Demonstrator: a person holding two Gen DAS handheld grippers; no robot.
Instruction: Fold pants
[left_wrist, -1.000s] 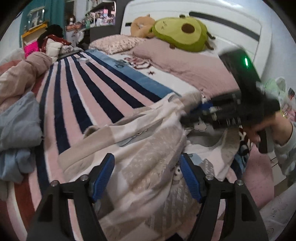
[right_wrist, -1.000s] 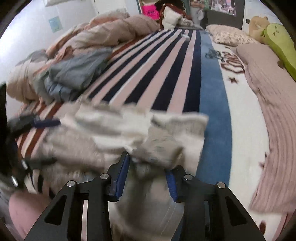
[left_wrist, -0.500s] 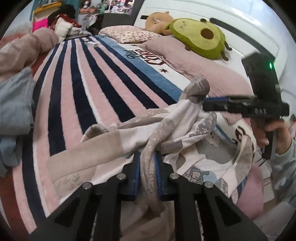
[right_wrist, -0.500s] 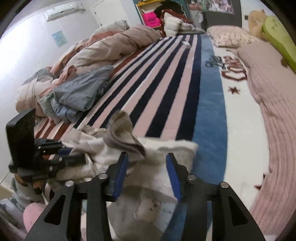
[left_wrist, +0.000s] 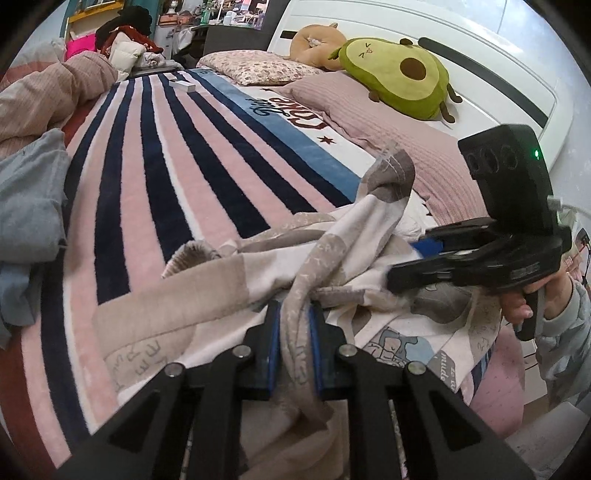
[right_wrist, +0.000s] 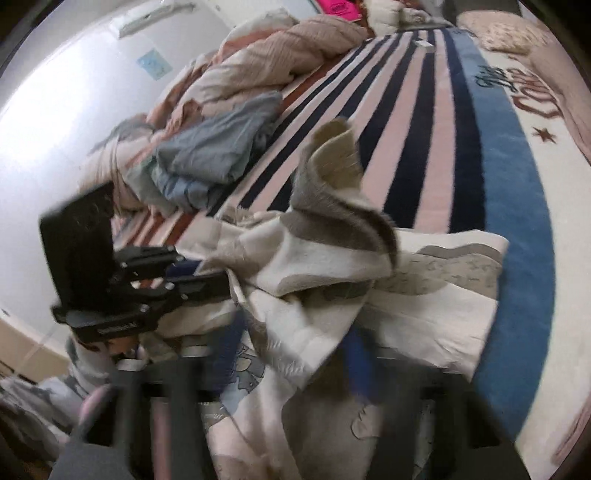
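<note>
**Pants bunched between the two grippers, left one holds the fabric**

We see the pants (left_wrist: 332, 258) as a crumpled beige and grey heap in the lower middle of the left wrist view, lying on the striped blanket (left_wrist: 155, 177). Our left gripper (left_wrist: 293, 347) is closed on a twisted rope of this fabric, which runs straight up between the blue pads and then away toward the upper right of the frame, where a cuff (left_wrist: 393, 173) stands up.

In the same view the right gripper (left_wrist: 402, 266) comes in from the right edge, and its tips touch or enter the cloth just beside the left one. In the right wrist view the right gripper (right_wrist: 291, 354) is strongly blurred; the fingers seem apart with cloth between them, but we cannot tell if it grips.

We judge that the long axis of the pants goes from the lower middle to the upper right in the left view. Both grippers are near the same end, so the next move probably needs them to separate along this axis to spread the garment flat.
</note>
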